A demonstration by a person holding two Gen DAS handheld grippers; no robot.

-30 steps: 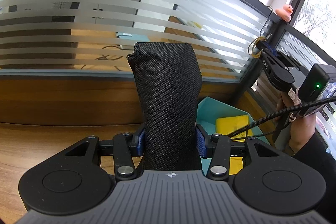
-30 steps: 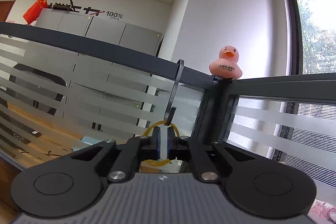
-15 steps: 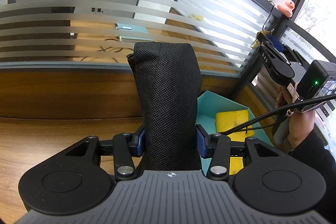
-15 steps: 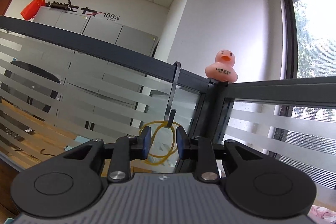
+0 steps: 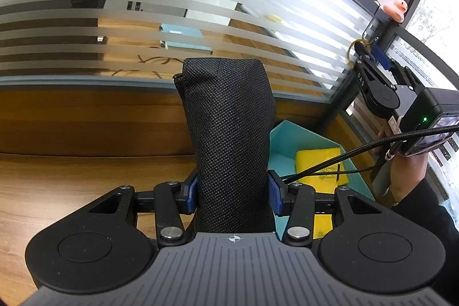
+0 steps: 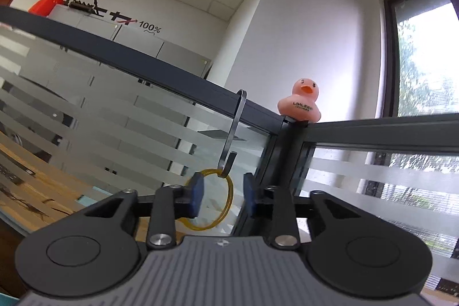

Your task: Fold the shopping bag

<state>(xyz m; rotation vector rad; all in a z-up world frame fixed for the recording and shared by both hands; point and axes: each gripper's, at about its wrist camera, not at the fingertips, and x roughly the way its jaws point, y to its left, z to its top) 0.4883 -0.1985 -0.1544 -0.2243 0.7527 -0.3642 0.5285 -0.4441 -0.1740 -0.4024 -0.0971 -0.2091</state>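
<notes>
1. The left gripper (image 5: 233, 195) grasps a rolled black woven-fabric shopping bag (image 5: 229, 134); its blue-padded fingers (image 5: 191, 195) press on both sides of the roll's lower part.
2. The bag roll stands up out of the left gripper as a thick bundle with a blunt, folded top, held above the brown wooden counter (image 5: 57, 179).
3. Behind the roll, to its right, an open turquoise box (image 5: 282, 139) holds a flat yellow packet (image 5: 320, 162).
4. The right gripper (image 6: 223, 195) points slightly upward at a thin yellow rubber band (image 6: 229, 200) hanging as a loop from a grey metal S-hook (image 6: 233, 131).
5. The right fingers (image 6: 196, 195) have just been opening and now stand apart. The band hangs in the gap between them, its left part passing behind the left pad; neither pad clamps it.
6. The hook hangs over the dark top rail (image 6: 143, 68) of a glass partition with frosted stripes (image 6: 114, 128).
7. A pink rubber duck (image 6: 301, 102) sits on the corner post of that partition, just right of the hook.
8. In the left wrist view, a hand in a dark sleeve (image 5: 401, 174) holds the right gripper up at the partition corner, well right of the bag.
</notes>
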